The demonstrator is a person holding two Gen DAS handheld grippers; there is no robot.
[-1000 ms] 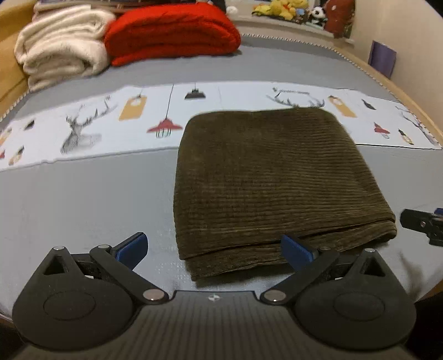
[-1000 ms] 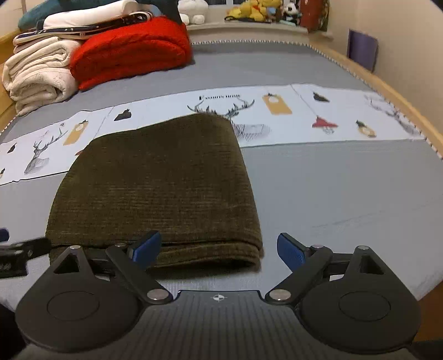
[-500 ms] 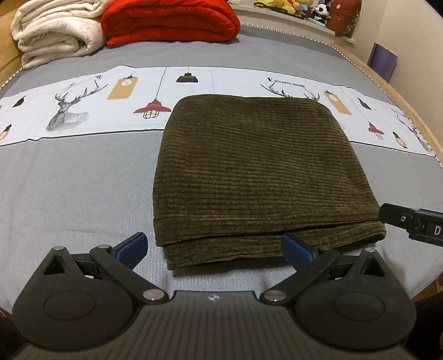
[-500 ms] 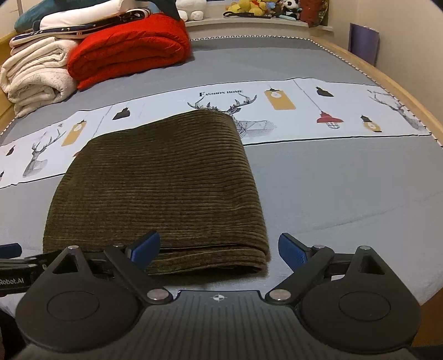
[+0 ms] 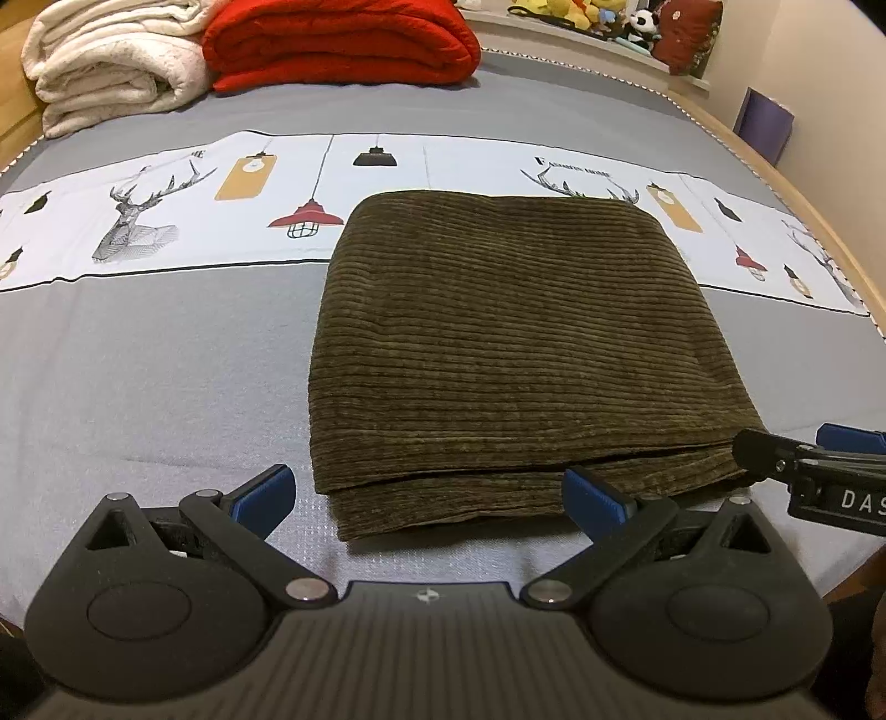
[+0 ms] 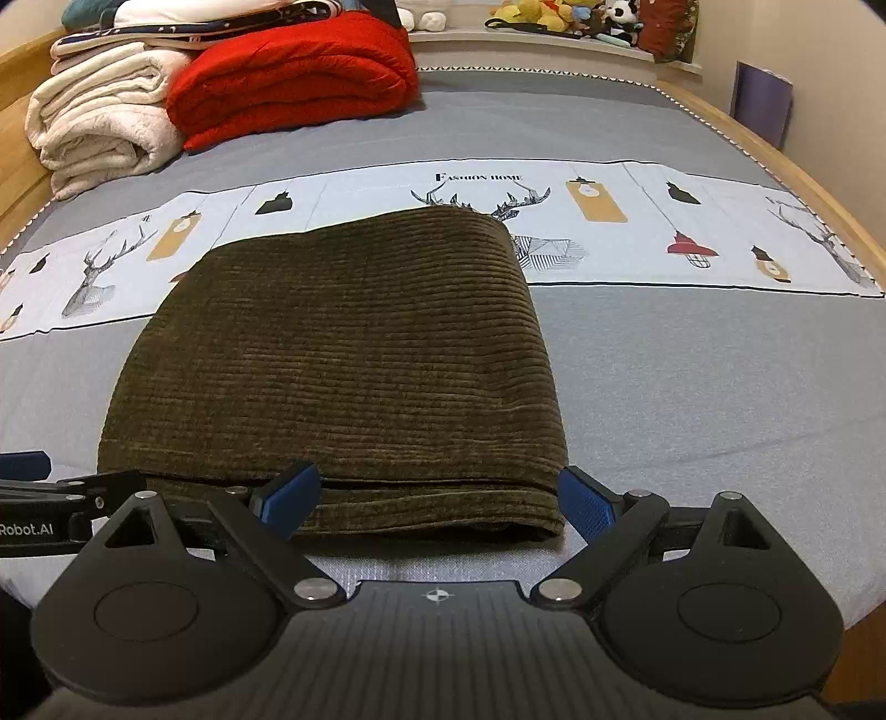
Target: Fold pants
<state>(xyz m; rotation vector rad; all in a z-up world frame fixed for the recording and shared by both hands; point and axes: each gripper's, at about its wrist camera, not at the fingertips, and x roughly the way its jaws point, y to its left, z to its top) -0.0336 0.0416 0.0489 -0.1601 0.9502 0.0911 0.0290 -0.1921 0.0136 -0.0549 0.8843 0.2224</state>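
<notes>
The olive corduroy pants [image 5: 509, 354] lie folded into a flat square stack on the grey bed; they also show in the right wrist view [image 6: 343, 360]. My left gripper [image 5: 429, 493] is open and empty, just in front of the stack's near left corner. My right gripper [image 6: 437, 495] is open and empty, with its jaws either side of the stack's near right corner. Each gripper's tip shows at the edge of the other's view.
A printed white band with deer and lamps [image 5: 166, 210] crosses the bed behind the pants. A red blanket [image 5: 338, 44] and a white blanket [image 5: 116, 66] are stacked at the far left. A wooden bed edge [image 6: 819, 188] runs along the right.
Both grippers have risen and tilted a little, so the pants sit more centred in view. The right gripper has come closer to the stack's near right corner. The pants have not moved.
</notes>
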